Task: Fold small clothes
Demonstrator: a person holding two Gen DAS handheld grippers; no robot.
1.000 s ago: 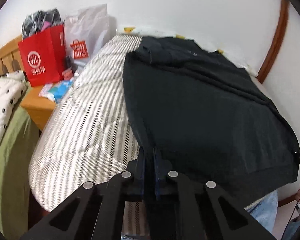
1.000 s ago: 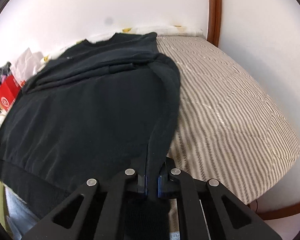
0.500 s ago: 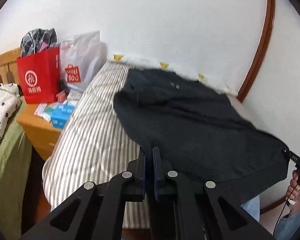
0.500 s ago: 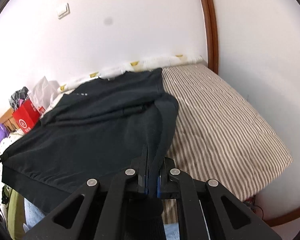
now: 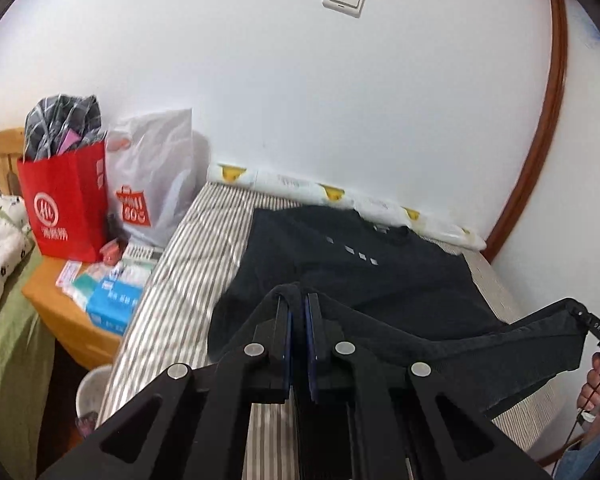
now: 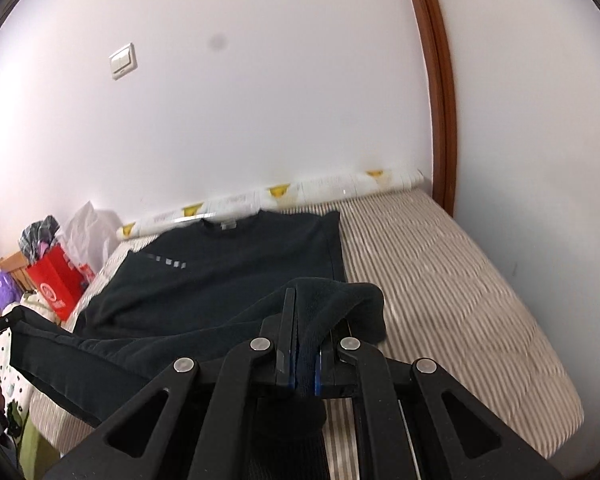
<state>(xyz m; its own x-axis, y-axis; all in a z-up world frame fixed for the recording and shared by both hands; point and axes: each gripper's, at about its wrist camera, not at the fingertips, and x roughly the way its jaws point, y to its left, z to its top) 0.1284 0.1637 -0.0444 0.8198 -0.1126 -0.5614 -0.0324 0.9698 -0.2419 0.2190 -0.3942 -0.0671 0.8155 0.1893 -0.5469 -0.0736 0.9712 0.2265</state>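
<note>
A black sweatshirt (image 5: pixel 340 256) (image 6: pixel 228 264) lies on a striped bed (image 5: pixel 184 280) (image 6: pixel 452 280), collar toward the wall, small pale marks on its chest. Its near hem is lifted off the mattress and stretched between both grippers. My left gripper (image 5: pixel 298 300) is shut on the hem's left corner, with fabric draped over its fingers. My right gripper (image 6: pixel 304 304) is shut on the right corner, dark cloth bunched between and over its jaws. In the left wrist view the right gripper (image 5: pixel 592 324) shows at the right edge, held by a hand (image 5: pixel 598 384).
A wooden nightstand (image 5: pixel 60 320) left of the bed carries a red paper bag (image 5: pixel 66 208), a white plastic bag (image 5: pixel 152 184) and small boxes (image 5: pixel 112 300). A white bin (image 5: pixel 94 392) stands below. A rolled patterned cover (image 5: pixel 340 196) lines the wall. Another bed lies far left.
Both grippers rose and tipped upward, lifting the sweatshirt's near hem off the bed. The hem now hangs taut between them, and more of the wall has come into view.
</note>
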